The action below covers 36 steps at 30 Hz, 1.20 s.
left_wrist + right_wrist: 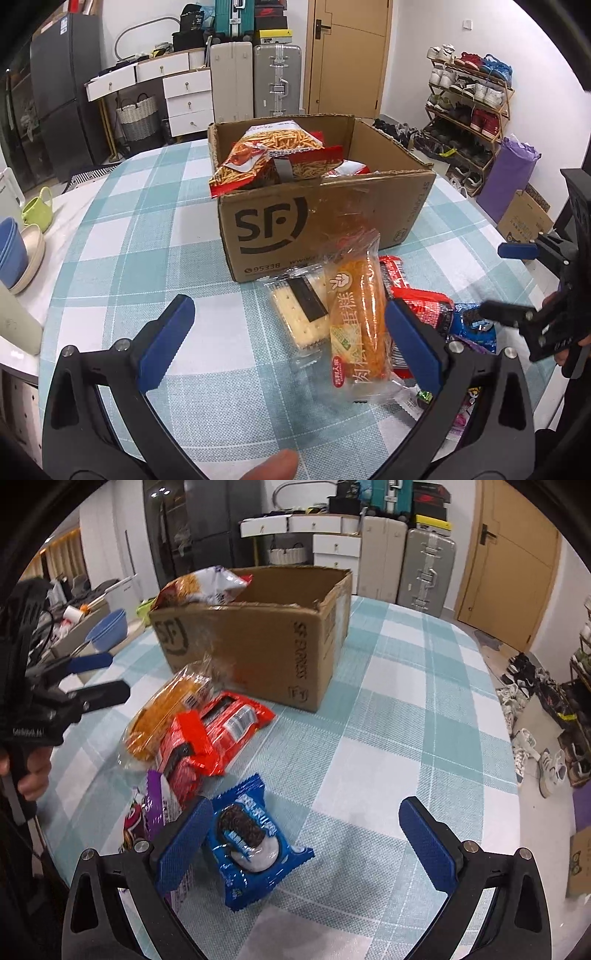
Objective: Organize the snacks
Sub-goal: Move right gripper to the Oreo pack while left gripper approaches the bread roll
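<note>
— Here, what is seen on the checked tablecloth (406,701)?

— A cardboard box (325,218) marked SF is shown on it, with bags of stick snacks (273,147) piled inside at one end. Loose snacks are spread just in front of the box: a cake in clear wrap (358,325), a cracker pack (299,314) beside it, red packets (218,731) and a blue cookie pack (251,842).

— And how are the grippers held?

— The left gripper (291,339) is held with its jaws spread wide, nothing clamped, the cake and crackers lying between its fingers. The right gripper (303,845) is likewise spread and empty, the blue cookie pack lying just inside its left finger (181,849).
</note>
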### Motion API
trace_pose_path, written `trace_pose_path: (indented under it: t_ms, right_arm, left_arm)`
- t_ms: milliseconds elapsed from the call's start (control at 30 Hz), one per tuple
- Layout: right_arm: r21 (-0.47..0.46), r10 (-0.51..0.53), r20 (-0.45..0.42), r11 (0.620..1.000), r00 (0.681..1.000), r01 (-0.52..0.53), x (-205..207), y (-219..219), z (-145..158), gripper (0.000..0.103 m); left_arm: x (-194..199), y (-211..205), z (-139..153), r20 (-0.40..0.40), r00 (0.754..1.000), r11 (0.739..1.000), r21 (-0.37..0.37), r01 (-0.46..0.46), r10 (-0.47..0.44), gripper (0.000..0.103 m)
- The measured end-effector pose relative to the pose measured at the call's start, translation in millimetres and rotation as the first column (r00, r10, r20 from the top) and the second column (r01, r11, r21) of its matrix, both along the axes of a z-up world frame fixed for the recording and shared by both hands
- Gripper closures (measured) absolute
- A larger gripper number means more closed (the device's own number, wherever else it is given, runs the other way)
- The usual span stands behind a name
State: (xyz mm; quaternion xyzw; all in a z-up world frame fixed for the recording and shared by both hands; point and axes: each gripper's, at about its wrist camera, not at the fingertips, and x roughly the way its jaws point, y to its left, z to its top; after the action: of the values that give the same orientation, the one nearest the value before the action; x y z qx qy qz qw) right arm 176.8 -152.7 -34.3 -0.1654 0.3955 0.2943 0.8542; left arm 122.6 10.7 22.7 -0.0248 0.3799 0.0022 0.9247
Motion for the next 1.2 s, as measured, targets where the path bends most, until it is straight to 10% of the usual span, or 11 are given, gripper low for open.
trace_pose_path:
  t_ms: [667,1200]
  right_arm:
    - [-0.135,-0.004,0.000,0.991,1.000,0.004,3,-2,-20,0.001]
    - [-0.026,-0.031,-0.044,0.999,0.999,0.030,19,-1,-24,0.001]
  left_arm:
    - [1,-4,-7,-0.008,1.000,0.999,0.036,0.015,-0.015,0.000]
    - [1,-12,-12,-0.010,1.000,0.999,0.046,0.029,-0.029,0.000]
